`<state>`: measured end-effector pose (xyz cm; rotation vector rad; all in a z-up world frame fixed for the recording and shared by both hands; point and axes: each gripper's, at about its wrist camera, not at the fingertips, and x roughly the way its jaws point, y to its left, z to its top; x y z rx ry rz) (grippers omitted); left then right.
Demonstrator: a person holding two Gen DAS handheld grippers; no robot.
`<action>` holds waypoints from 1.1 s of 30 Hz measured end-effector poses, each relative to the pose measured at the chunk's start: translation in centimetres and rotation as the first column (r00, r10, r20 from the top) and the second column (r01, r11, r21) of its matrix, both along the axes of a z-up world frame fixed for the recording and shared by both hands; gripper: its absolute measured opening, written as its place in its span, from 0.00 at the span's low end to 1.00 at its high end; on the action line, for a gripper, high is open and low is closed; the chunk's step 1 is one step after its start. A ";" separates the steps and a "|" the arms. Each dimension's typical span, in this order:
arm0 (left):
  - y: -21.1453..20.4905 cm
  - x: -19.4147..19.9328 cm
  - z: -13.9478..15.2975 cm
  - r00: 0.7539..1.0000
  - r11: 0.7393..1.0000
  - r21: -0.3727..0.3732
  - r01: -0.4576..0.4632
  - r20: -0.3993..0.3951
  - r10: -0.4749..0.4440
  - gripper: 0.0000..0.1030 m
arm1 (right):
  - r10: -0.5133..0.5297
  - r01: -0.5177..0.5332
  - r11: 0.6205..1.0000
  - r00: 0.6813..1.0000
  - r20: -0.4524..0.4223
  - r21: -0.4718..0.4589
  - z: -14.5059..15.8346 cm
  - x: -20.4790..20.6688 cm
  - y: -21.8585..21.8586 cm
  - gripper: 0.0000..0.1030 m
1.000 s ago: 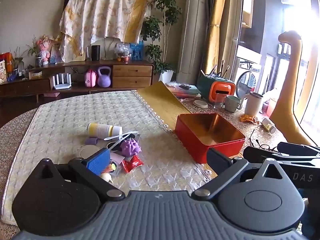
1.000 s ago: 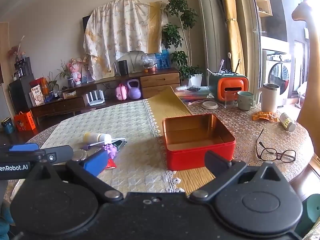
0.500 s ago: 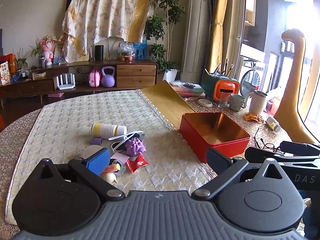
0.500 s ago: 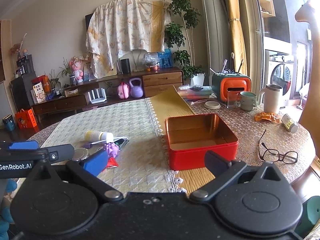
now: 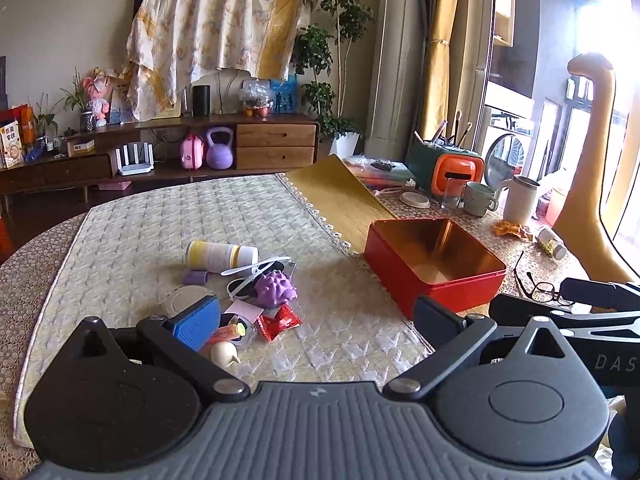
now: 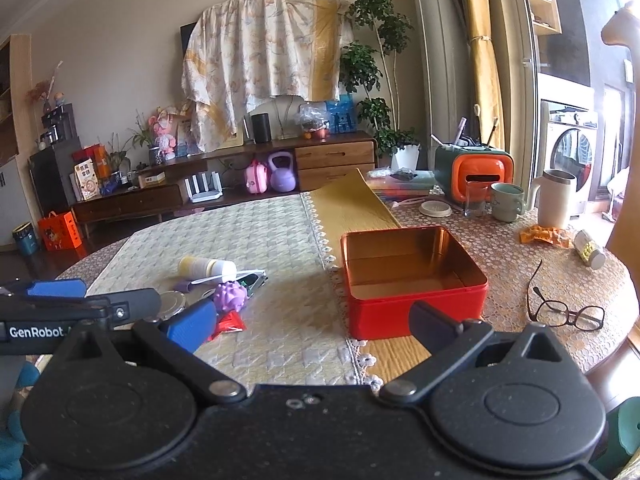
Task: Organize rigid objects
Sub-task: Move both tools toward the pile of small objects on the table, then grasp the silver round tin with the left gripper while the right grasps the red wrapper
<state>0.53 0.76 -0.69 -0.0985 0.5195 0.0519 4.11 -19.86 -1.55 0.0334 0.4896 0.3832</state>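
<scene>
Left wrist: red tin (image 5: 434, 280) open, gold-lined, empty.

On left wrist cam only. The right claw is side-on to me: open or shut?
Observer: Open. The right wrist cam shows the right claw with its fingers wide apart and nothing between them.
Operator: It half hides the glasses for me. Are they touching the tin?
Observer: No. The glasses lie unfolded on the table, to the right of the red tin and apart from it.
</scene>
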 end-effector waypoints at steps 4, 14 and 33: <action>0.4 0.2 -0.2 1.000 1.000 -0.006 -0.007 -0.002 0.007 1.00 | 0.011 -0.011 1.000 1.000 -0.009 -0.013 -0.1 0.3 0.4 1.00; 2.5 1.3 -0.5 0.998 0.998 -0.010 -0.068 -0.013 0.068 1.00 | 0.078 -0.078 0.996 0.997 0.001 -0.042 -0.3 1.5 1.9 1.00; 12.1 7.3 -5.0 0.966 0.973 0.050 -0.225 -0.123 0.229 1.00 | 0.255 -0.261 0.960 0.965 -0.067 -0.102 -2.1 7.6 6.3 0.99</action>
